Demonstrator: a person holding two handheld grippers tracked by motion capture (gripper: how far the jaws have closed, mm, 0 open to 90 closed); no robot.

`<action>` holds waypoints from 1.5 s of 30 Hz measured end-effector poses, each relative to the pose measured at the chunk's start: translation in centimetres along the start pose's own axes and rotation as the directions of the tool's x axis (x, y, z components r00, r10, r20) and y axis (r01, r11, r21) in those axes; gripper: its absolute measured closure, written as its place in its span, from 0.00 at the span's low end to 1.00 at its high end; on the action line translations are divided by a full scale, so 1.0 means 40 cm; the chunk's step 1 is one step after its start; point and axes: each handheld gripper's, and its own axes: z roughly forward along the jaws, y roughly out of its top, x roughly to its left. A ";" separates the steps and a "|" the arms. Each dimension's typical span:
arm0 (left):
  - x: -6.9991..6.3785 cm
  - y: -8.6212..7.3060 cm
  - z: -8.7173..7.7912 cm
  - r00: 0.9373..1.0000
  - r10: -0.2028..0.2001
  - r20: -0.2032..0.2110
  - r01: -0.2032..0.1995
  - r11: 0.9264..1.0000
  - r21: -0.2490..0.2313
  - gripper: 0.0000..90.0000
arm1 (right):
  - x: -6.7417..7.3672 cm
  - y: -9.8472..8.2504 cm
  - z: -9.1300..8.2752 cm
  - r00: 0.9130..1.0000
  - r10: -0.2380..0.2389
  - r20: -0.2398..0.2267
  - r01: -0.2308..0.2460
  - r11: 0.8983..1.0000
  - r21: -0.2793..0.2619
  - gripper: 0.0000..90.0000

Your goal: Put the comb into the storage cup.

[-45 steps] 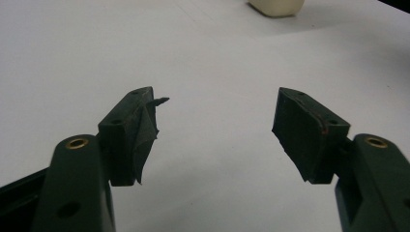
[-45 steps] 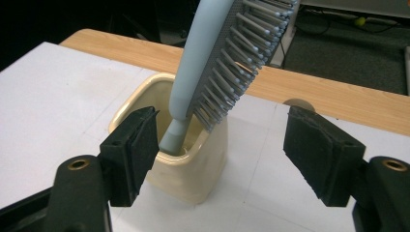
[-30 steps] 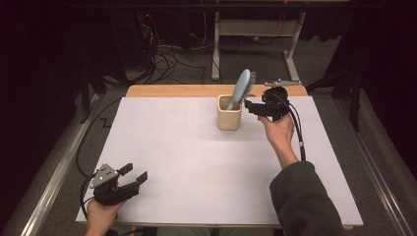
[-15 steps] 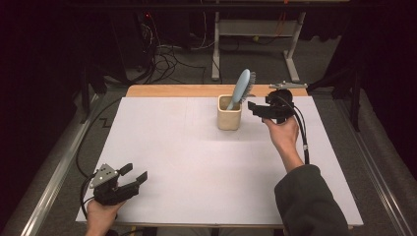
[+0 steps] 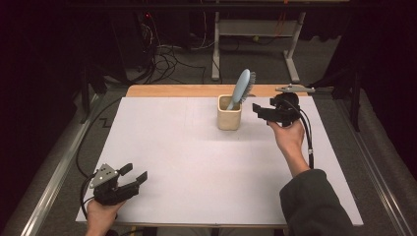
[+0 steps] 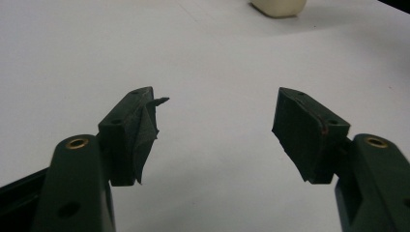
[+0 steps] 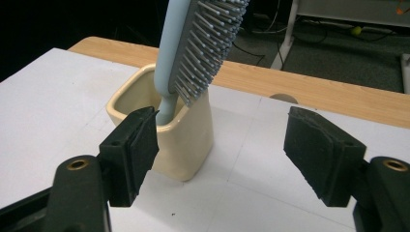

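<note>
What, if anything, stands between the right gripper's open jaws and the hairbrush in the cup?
Nothing visible does. The right gripper is open beside the cream cup, and the blue hairbrush stands handle-down in it, its head leaning above the rim toward the gripper, with bare white table between.

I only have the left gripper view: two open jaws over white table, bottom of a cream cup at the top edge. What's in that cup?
Observer: A light blue hairbrush stands handle-down in the cream cup, head leaning out over the rim.
Operator: Where's the right gripper?
Observer: The right gripper sits just right of the cup in the high view, pointing at it, jaws open with nothing between them.
Operator: Touching the cup?
Observer: Not that I can see. In the right gripper view the cup stands beyond the jaws, apart from them.
Operator: And the left one from above?
Observer: The left gripper is at the table's near left corner, far from the cup.
</note>
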 end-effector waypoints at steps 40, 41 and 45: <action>0.001 0.000 0.001 1.000 -0.008 -0.003 0.008 1.000 -0.002 0.37 | -0.071 -0.065 -0.100 0.999 0.026 0.024 -0.025 0.999 -0.042 0.32; 0.001 0.000 0.001 1.000 -0.009 -0.003 0.009 1.000 -0.002 0.37 | -0.072 -0.066 -0.103 0.999 0.029 0.024 -0.028 0.999 -0.042 0.32; 0.002 0.000 0.001 1.000 -0.010 -0.003 0.010 1.000 -0.002 0.37 | -0.080 -0.075 -0.113 0.999 0.033 0.026 -0.032 0.998 -0.046 0.32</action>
